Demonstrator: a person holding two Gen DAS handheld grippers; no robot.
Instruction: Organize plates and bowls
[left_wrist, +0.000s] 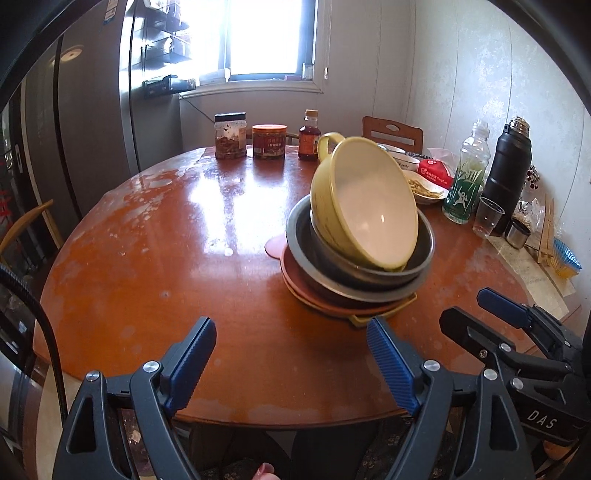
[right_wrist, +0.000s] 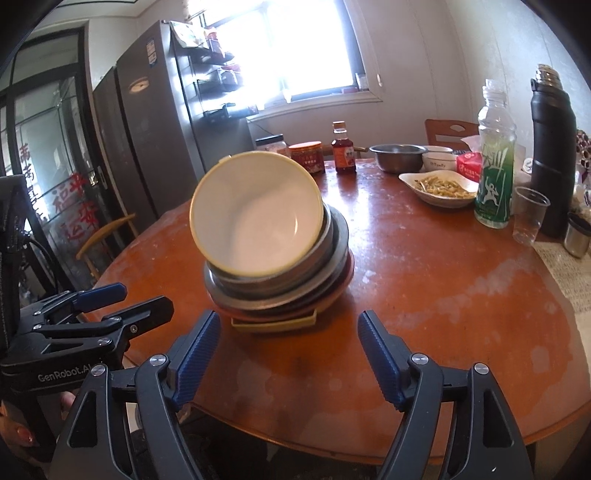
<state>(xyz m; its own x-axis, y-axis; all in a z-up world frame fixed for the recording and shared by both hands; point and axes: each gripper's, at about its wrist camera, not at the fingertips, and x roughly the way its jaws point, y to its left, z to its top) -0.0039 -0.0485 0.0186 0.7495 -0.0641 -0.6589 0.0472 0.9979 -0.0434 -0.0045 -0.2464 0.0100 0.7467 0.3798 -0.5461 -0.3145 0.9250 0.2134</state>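
A stack of dishes stands on the round wooden table (left_wrist: 166, 258). A yellow bowl with a handle (left_wrist: 365, 206) (right_wrist: 258, 214) leans tilted on top, white inside. It rests in a grey metal bowl (left_wrist: 354, 273) (right_wrist: 288, 284), which sits on pink plates (left_wrist: 332, 299) and a yellow tray (right_wrist: 273, 323) at the bottom. My left gripper (left_wrist: 291, 347) is open near the table's front edge, left of the stack, nothing between its fingers. My right gripper (right_wrist: 288, 343) is open just in front of the stack, also empty; it shows at the right in the left wrist view (left_wrist: 476, 310).
At the back stand two jars (left_wrist: 231, 136) and a sauce bottle (left_wrist: 309, 136). On the right are a dish of food (right_wrist: 439, 188), a metal bowl (right_wrist: 397, 157), a white bowl (right_wrist: 439, 160), a green bottle (right_wrist: 495, 162), a black flask (right_wrist: 552, 158) and a plastic cup (right_wrist: 530, 216). A fridge (left_wrist: 92, 129) is at the left.
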